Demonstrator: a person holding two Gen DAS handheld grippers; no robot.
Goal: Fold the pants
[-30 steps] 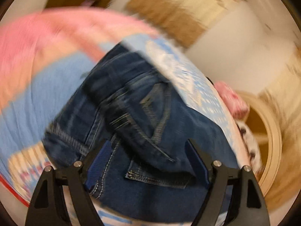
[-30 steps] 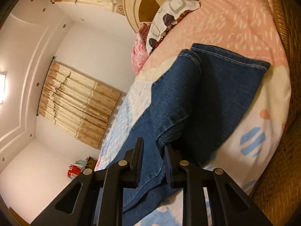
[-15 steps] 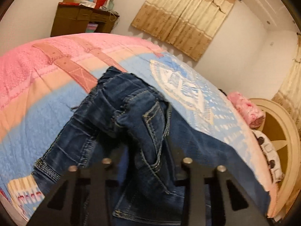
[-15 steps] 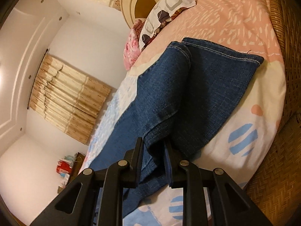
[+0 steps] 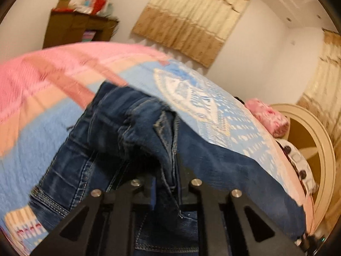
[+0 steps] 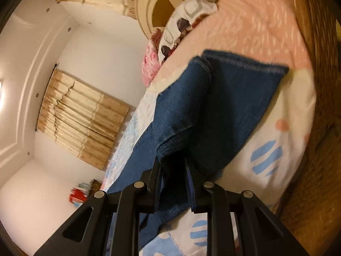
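Dark blue jeans lie across a bed with a pink, peach and blue cover. In the left wrist view the waist and pocket end is bunched up. My left gripper is closing its jaws on a raised fold of that denim beside the pocket seam, and the fold fills the gap. In the right wrist view the legs of the jeans lie flat toward the pillows, hems side by side. My right gripper is shut on a lifted fold at the near edge of a leg.
A pink pillow and a patterned pillow lie by the round cream headboard. A woven wicker bed frame runs along the mattress edge. A brown cabinet and tan curtains stand at the walls.
My left gripper's wide jaws have closed onto the pocket end of the jeans and risen a little, bunching the denim. My right gripper keeps its grip on the leg and has hardly moved.
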